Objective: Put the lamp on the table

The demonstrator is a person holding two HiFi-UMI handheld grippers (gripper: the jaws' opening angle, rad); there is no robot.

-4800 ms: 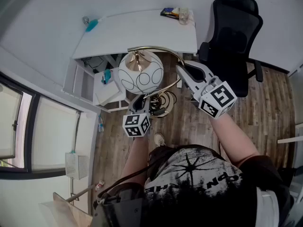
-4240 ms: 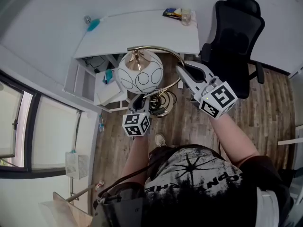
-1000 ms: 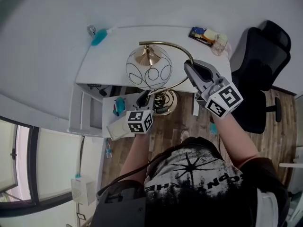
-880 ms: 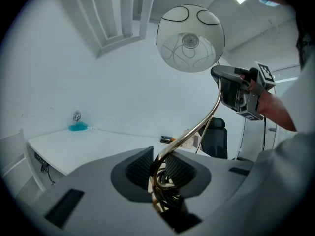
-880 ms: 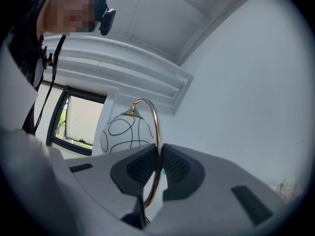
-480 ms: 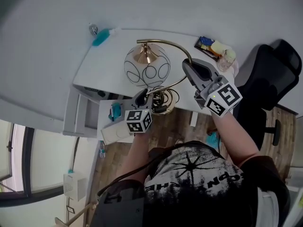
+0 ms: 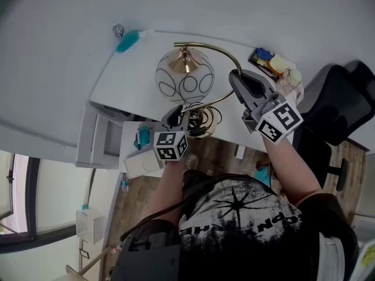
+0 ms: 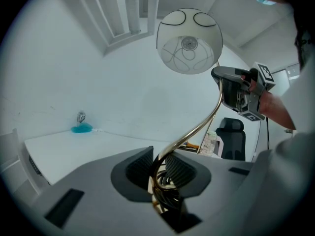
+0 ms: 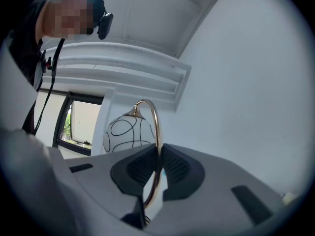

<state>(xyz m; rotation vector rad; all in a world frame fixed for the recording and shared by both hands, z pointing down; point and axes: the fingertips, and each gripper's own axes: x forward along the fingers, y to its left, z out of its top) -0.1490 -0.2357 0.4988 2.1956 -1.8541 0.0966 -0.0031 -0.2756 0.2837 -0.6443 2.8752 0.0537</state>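
Observation:
The lamp has a white globe shade with black loops, a curved brass stem and a round base wrapped in coiled cord. It hangs over the near part of the white table; whether the base touches it I cannot tell. My left gripper is shut on the stem just above the base, which shows between its pads. My right gripper is shut on the stem's upper arc, with the shade beyond it.
A black office chair stands right of the table. A box and a bottle lie at the table's right end, a teal item at its far left. Under the table's left side are white drawers. Wood floor lies below.
Both grippers have carried the lamp forward, so its base has come from over the floor to over the table's front part. The chair has slid towards the right edge of the head view.

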